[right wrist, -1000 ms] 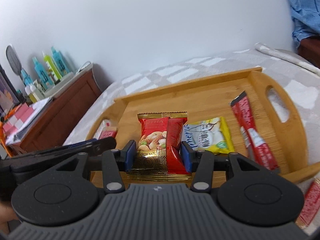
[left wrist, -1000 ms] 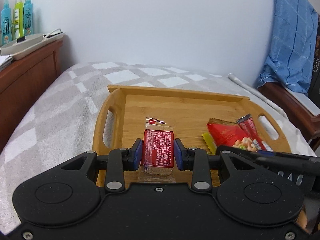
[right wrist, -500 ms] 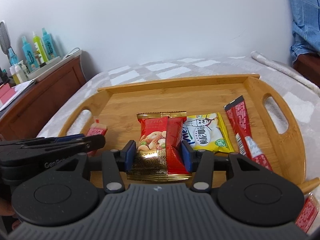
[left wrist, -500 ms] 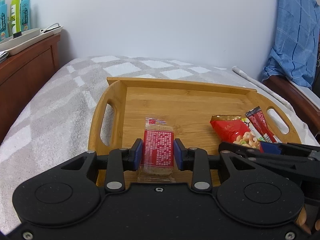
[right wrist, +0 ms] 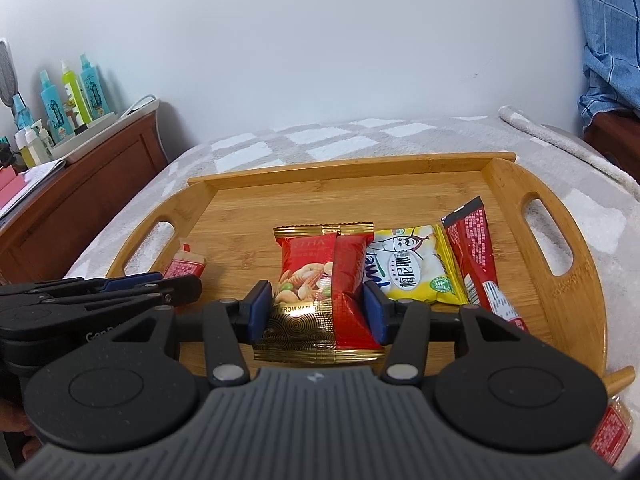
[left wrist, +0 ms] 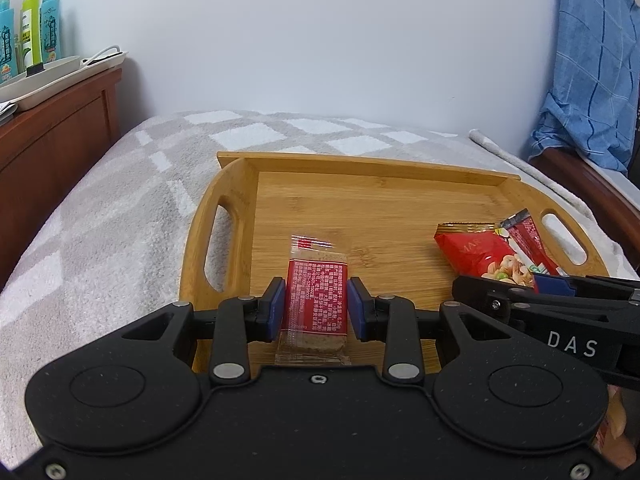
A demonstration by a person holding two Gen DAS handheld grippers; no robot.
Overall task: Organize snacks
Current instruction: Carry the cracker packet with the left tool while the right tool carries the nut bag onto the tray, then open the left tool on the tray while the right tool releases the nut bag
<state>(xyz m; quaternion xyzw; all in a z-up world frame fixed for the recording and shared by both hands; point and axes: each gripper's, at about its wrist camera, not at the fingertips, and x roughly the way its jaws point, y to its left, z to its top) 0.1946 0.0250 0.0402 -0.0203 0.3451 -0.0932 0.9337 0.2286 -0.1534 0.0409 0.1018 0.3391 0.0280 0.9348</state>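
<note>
Bamboo-coloured and oval, with a cut-out handle at each end, the wooden serving tray [right wrist: 568, 280] lies on a grey-and-white checked blanket [left wrist: 120, 208], and everything else sits relative to it. Over the tray's near left part, the left gripper [left wrist: 316, 306] holds a small red biscuit packet with clear sealed ends [left wrist: 316, 300]; its blue pads press the packet's two long sides, so the jaws stand narrowly apart. The packet's long axis runs straight away from the gripper toward the tray's far rim, printed back facing up. Over the tray's near middle, the right gripper [right wrist: 318, 312] straddles a red-and-gold mixed-nut pouch [right wrist: 320, 276], whose long axis also points to the far rim, picture side up. Its jaws are opening, and the pouch sits between the blue pads, which look to stand just clear of its edges. Both grippers point downward at a slant toward the tray floor, side by side. Just right of the nut pouch lies a yellow snack sachet [right wrist: 412, 268], flat on the tray, and right of that a long red stick packet [right wrist: 476, 252] angled toward the right handle. Off the tray's near right corner, another red packet [right wrist: 612, 436] rests on the blanket.
</note>
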